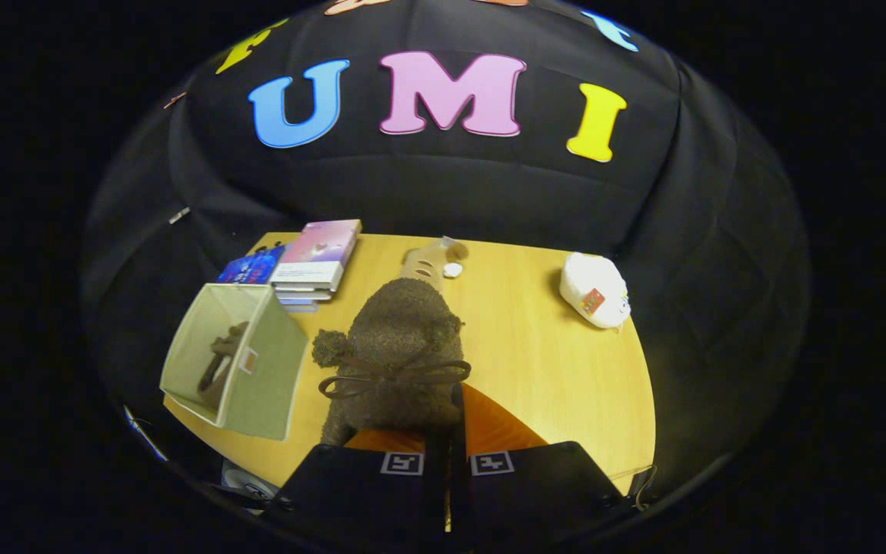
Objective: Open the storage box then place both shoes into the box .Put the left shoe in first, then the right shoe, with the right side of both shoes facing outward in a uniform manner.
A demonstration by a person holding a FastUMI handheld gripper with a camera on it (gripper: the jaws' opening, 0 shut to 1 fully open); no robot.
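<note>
My gripper (449, 432) is shut on the edge of a brown fuzzy shoe (401, 338) with a bow on its top, and the orange lining shows right at the fingers. The shoe hangs in front of the fingers, above the wooden table (551, 369), toe pointing away. To its left stands the pale green fabric storage box (262, 377), tipped so that its open mouth faces left and up. Another brown shoe (220, 363) lies inside the box, partly in shadow.
A stack of books (316, 263) lies behind the box, with a blue booklet (252, 268) beside it. A tan toy (431, 258) sits at the table's far edge beyond the held shoe. A white pouch (595, 291) rests at the far right.
</note>
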